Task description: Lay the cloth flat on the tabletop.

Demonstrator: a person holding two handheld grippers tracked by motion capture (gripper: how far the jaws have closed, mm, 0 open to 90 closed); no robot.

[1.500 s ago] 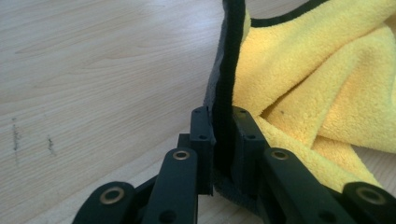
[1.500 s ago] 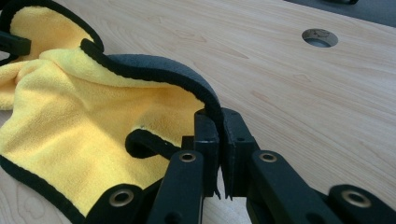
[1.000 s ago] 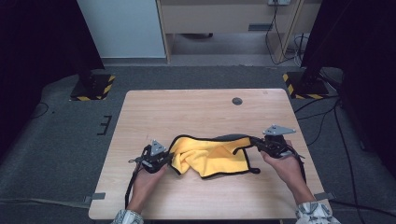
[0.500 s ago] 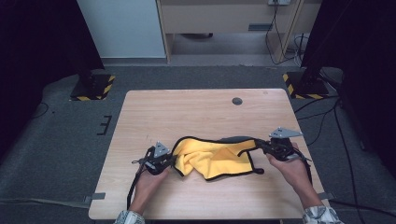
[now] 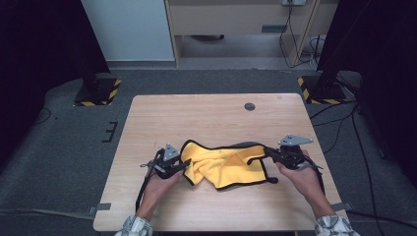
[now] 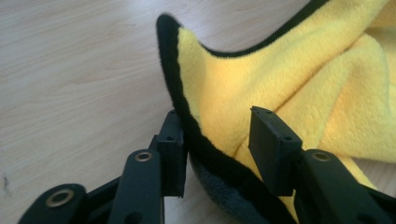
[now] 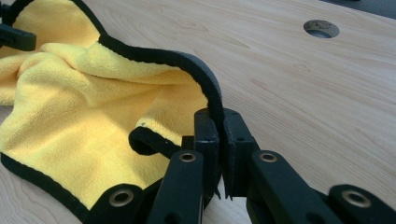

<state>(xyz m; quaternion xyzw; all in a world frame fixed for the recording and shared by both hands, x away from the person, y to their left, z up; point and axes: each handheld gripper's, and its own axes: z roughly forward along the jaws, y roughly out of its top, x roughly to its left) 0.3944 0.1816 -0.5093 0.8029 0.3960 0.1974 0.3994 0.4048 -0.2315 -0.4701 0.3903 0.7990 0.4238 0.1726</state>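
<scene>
A yellow cloth with a black border (image 5: pixel 223 164) lies rumpled on the near half of the wooden table (image 5: pixel 196 113). My left gripper (image 5: pixel 183 164) is at the cloth's left corner. In the left gripper view its jaws stand apart around the black edge of the cloth (image 6: pixel 280 74), and the left gripper (image 6: pixel 219 149) is open. My right gripper (image 5: pixel 268 151) is at the cloth's right corner. In the right gripper view the right gripper (image 7: pixel 220 126) is shut on the black border, which lifts the cloth (image 7: pixel 84 93) off the wood there.
A round cable hole (image 5: pixel 250 106) sits in the table's far right part, also seen as the hole (image 7: pixel 321 28) beyond the right gripper. Bare wood lies between the cloth and the far edge. Stand bases with hazard stripes (image 5: pixel 98 92) are on the floor beyond the table.
The right gripper has drifted slightly right and nearer with the cloth's corner. The left hand has barely moved.
</scene>
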